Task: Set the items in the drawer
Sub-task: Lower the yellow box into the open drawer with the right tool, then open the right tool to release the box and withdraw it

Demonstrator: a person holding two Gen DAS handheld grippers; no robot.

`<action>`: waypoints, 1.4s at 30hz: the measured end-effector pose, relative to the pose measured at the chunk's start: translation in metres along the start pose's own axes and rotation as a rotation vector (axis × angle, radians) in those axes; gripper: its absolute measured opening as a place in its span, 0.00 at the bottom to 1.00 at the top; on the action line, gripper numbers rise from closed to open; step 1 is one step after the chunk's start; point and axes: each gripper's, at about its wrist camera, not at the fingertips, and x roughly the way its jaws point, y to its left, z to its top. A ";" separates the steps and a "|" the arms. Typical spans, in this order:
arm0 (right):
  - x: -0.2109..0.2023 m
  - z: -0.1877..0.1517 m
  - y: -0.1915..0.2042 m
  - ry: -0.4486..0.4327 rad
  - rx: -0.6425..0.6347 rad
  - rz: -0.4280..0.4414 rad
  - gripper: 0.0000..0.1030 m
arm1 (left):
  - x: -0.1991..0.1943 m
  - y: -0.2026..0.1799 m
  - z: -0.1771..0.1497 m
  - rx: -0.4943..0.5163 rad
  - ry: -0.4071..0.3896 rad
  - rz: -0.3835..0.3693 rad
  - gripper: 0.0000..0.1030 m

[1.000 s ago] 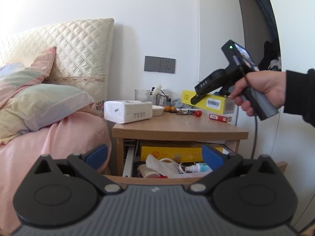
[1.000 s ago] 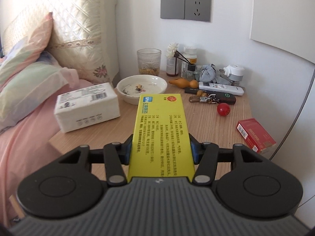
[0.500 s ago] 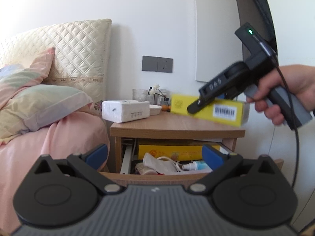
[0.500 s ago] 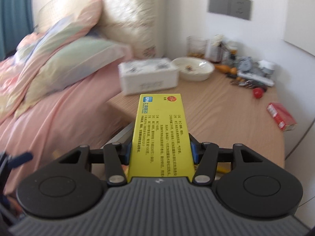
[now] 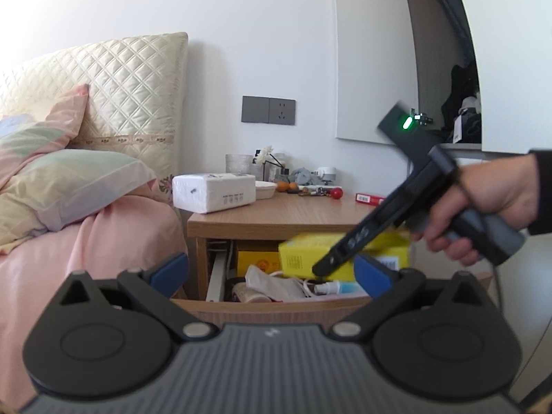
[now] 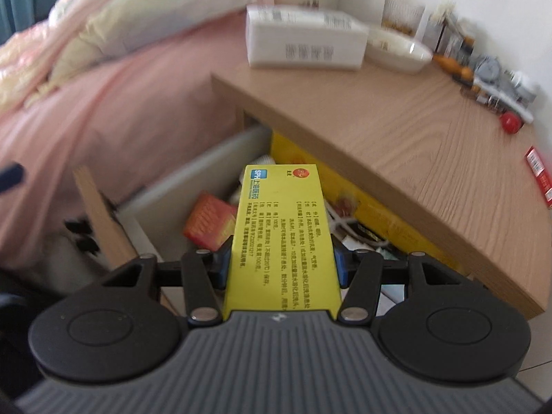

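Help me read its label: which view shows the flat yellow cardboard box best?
The right wrist view: the flat yellow cardboard box fills the centre, printed face up and sharp, clamped in the right gripper above the open drawer. The left wrist view shows that box side-on, blurred, partly behind the right gripper.

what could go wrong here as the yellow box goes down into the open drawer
1. The long yellow cardboard box, clamped in the right gripper, points under the wooden nightstand top; its far end might catch on that edge.
2. The open wooden drawer already holds an orange packet, a white cable and a bigger yellow box, so the new box may land tilted and block closing.
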 end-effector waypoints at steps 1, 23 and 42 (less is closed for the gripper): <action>0.006 -0.001 -0.003 0.017 -0.004 -0.003 0.54 | -0.001 -0.001 0.000 0.002 -0.004 -0.005 1.00; 0.078 -0.011 -0.029 0.265 -0.063 0.106 0.55 | 0.006 -0.002 -0.004 0.012 0.027 -0.042 1.00; -0.026 0.008 -0.020 0.077 0.077 -0.017 0.84 | 0.006 -0.003 -0.005 0.010 0.036 -0.050 1.00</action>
